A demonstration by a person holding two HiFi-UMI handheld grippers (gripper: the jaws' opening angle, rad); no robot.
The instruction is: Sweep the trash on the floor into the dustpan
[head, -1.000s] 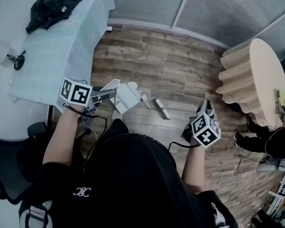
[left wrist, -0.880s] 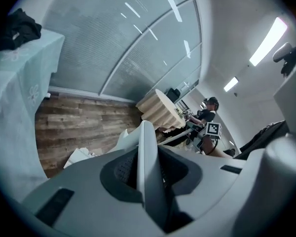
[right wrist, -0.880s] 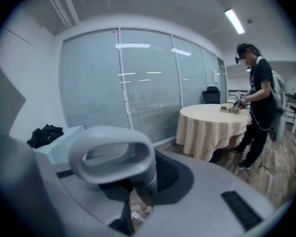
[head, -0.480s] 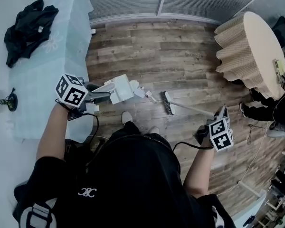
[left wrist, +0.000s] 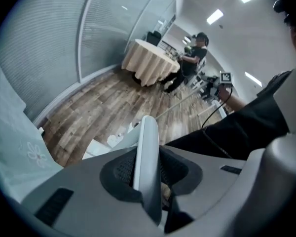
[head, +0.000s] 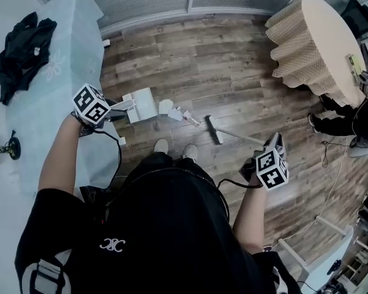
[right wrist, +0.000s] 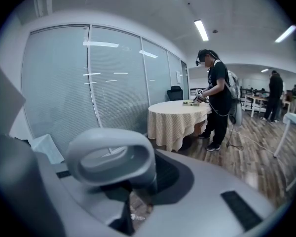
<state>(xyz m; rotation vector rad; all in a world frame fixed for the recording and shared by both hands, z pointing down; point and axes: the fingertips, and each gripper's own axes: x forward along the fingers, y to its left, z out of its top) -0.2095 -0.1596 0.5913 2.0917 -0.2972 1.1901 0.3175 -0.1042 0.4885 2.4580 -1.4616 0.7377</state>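
Your left gripper pinches the dustpan, mouth toward the trash, so the broom clamped in your right gripper can sweep left.

Matt wood-plank floor; smooth white plastic dustpan.

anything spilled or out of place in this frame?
Yes: loose trash lies on the wood floor between the dustpan and the broom, a white crumpled piece plus a few small bits, not yet in the pan. A black garment lies crumpled on the pale blue tablecloth. Nothing looks damaged.
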